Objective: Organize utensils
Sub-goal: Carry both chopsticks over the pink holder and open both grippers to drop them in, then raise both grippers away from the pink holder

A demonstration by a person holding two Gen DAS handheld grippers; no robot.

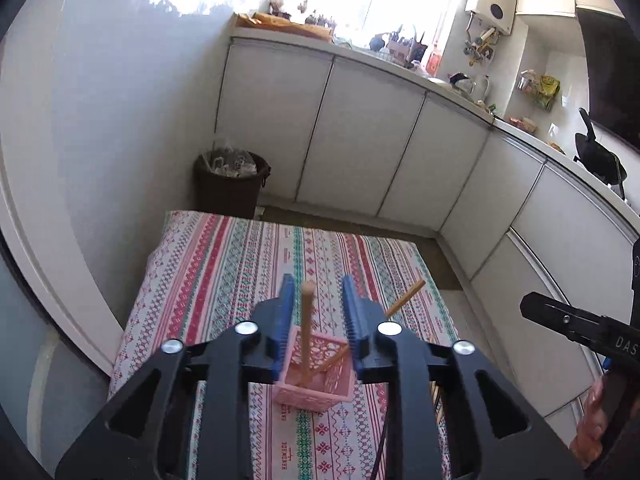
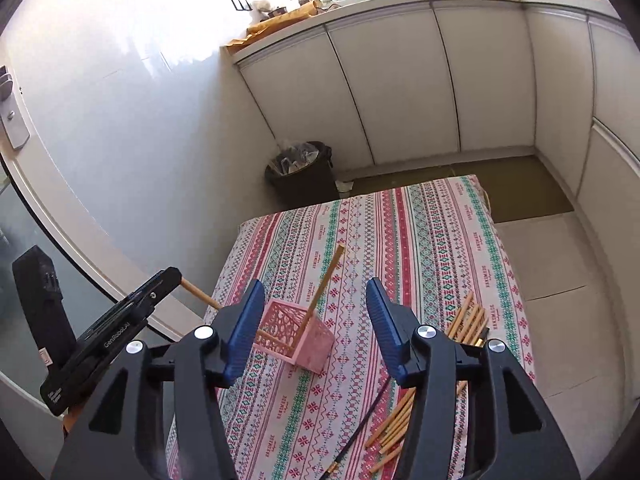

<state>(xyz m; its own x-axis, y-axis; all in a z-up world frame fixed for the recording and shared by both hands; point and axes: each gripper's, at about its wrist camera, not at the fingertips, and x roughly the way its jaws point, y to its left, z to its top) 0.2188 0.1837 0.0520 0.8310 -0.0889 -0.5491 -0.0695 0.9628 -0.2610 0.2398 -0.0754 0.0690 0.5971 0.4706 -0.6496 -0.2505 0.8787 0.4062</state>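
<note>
Chopstick between open left jaws

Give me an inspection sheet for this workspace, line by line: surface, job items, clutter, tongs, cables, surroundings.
Surface: table under a striped patterned cloth.
Job's things: pink basket upright, two wooden chopsticks in it, one leaning, one rising between the left tongs' fingers; loose chopsticks piled at the cloth's right edge.
Clutter: dark stick with a gold tip lying by the pile, possibly another chopstick.
Grippers: left tongs open over the basket, not pinching the stick; right tongs open, empty.
Cables: nothing seen.
Surroundings: full waste bin on the floor, white cabinets, crowded counter.
</note>
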